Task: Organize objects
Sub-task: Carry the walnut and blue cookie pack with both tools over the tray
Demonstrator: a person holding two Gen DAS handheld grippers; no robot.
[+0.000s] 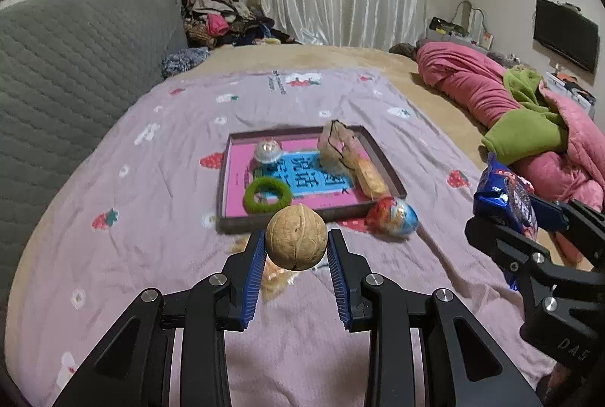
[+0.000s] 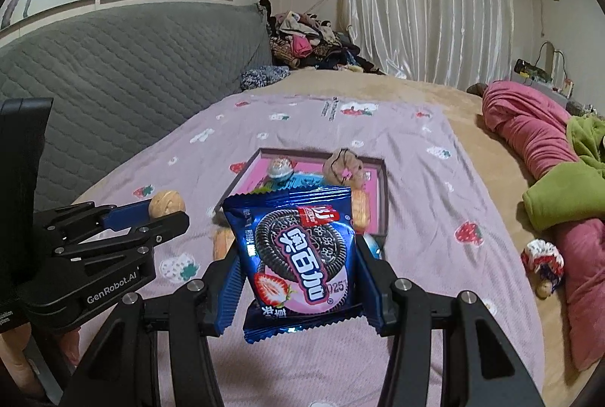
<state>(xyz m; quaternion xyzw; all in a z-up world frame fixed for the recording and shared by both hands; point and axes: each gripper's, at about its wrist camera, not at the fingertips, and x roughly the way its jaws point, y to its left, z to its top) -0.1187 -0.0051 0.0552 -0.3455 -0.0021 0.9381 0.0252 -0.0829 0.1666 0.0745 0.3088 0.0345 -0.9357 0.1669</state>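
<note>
Because both of your tongs are loaded and raised over the bed (image 1: 113, 142), you look to be carrying two items toward the tray (image 1: 378, 152) at once, which saves a trip. Your left tongs (image 1: 296, 248) are pinched on a walnut (image 1: 296, 240), held by its sides between the blue pads (image 1: 254, 267), clear of the purple blanket (image 1: 159, 248) and just short of the tray's near wall. Your right tongs (image 2: 298, 267) are clamped on a blue cookie packet (image 2: 298, 256), gripped by its two side edges so it stands upright and faces the camera.

Inside the tray already lie a green ring (image 1: 267, 194), a small clear ball (image 1: 267, 150), a brown crumpled bag (image 1: 338, 144) and a wrapped biscuit (image 1: 372, 176) along the right wall, so the middle and near-left corner seem the free spots. A shiny wrapped egg (image 1: 393, 216) rests on the blanket touching the tray's near-right corner, and an orange snack (image 2: 223, 241) lies on the blanket near your left tongs; both probably await collection. Round as it is, the walnut may roll once released, so set it low against a wall.
</note>
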